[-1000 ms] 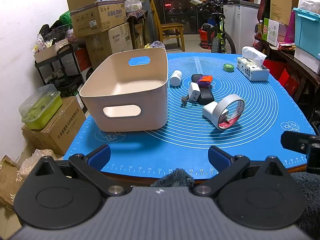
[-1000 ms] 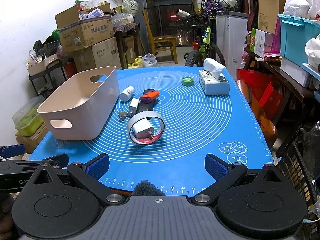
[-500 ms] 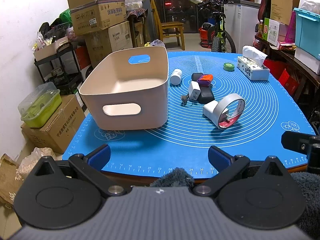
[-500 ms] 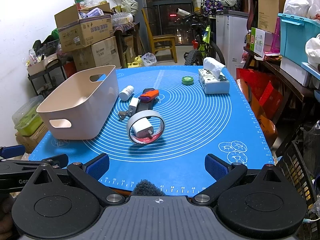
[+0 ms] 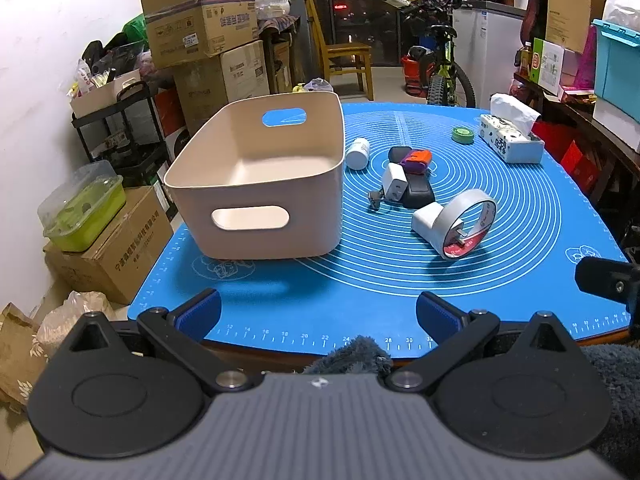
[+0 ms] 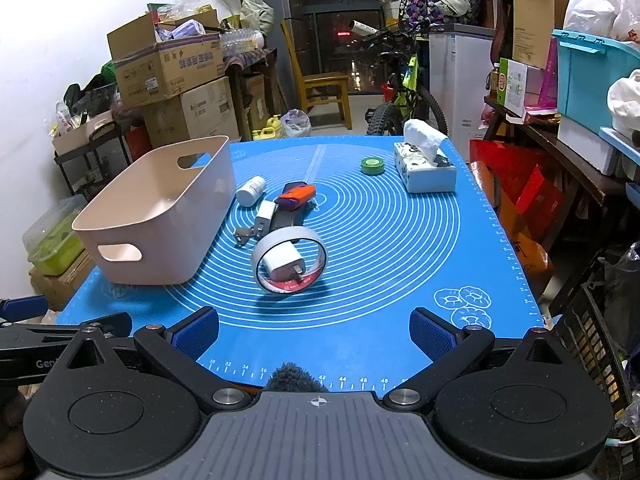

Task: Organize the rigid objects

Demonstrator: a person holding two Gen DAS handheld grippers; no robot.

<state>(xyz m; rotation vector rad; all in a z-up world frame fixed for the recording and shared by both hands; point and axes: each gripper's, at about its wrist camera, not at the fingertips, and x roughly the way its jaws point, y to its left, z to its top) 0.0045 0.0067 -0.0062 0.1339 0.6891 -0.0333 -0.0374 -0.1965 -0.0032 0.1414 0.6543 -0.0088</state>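
On the blue mat of the table, a tape roll is seen standing on edge with a white charger poked through its hole, right of the empty beige bin. Both look light, stiff and a bit slick, so the roll's rim should probably be pinched. Left tool and right tool are held spread wide, nothing gripped.

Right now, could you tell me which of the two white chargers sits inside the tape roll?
The larger white charger, nearer the cameras, pokes through the grey tape roll. The smaller white charger lies farther back, against the black case.
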